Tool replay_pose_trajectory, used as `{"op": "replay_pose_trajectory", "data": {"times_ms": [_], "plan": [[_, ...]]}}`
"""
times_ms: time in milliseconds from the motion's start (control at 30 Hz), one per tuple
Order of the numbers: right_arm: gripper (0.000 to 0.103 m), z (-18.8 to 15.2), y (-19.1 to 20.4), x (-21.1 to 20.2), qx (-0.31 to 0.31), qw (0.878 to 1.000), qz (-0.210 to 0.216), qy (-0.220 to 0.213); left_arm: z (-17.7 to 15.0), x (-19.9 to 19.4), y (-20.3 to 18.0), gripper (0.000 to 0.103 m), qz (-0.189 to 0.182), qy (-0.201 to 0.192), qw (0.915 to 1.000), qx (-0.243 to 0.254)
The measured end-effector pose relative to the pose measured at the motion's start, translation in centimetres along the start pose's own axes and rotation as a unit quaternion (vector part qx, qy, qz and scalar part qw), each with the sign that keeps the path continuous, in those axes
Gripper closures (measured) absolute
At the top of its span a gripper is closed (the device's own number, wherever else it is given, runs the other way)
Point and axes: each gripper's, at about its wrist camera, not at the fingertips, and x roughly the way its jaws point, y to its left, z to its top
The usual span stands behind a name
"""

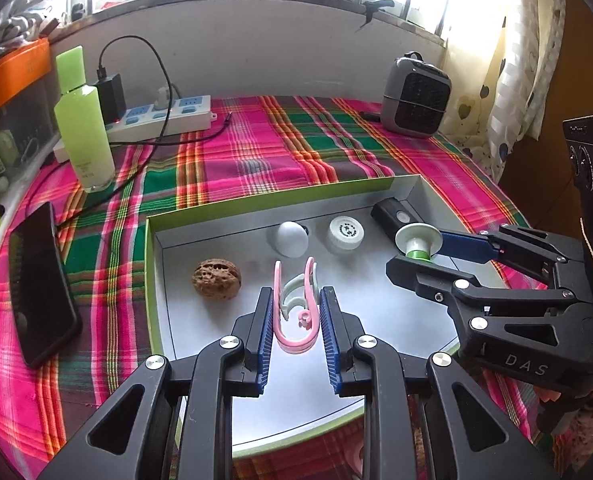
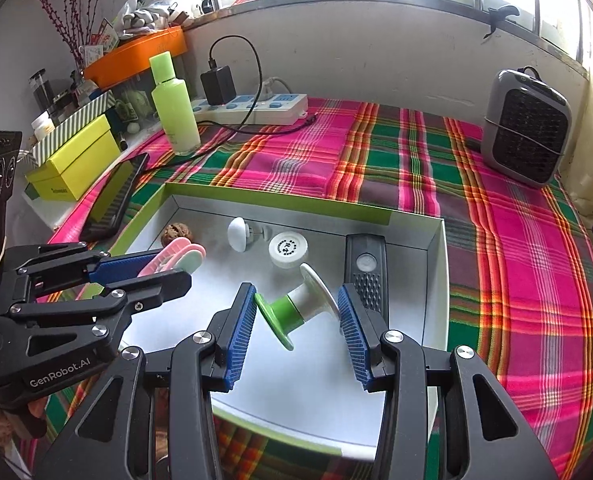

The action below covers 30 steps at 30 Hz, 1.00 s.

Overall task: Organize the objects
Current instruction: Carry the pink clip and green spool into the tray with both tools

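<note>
A shallow green-rimmed tray [image 1: 154, 272] lies on the plaid cloth. My left gripper [image 1: 296, 304] is shut on pink and mint clips [image 1: 296, 340], held over the tray floor; they also show in the right wrist view [image 2: 178, 258]. My right gripper [image 2: 298, 302] is shut on a green and white spool [image 2: 296, 308], seen from the left wrist view too [image 1: 418, 242]. In the tray lie a walnut [image 1: 217, 280], a white knob [image 1: 292, 239], a white round cap [image 1: 345, 234] and a black remote [image 2: 366, 272].
A black phone [image 1: 42, 284] lies left of the tray. A green bottle [image 1: 83, 124], a power strip [image 1: 164, 118] with charger and cable stand at the back left. A grey heater [image 1: 414, 98] stands at the back right. A yellow box [image 2: 72, 162] sits off the table's left.
</note>
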Motion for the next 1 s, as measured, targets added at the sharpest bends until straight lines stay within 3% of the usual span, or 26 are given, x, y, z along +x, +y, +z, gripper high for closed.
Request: {"op": "replay_pose_trajectory", "data": {"times_ms": [1000], "plan": [[0.059, 0.6, 0.5, 2.7, -0.029, 0.999, -0.007, 0.011, 0.4, 2.9, 0.8, 0.082, 0.014, 0.022, 0.9996, -0.01]]}}
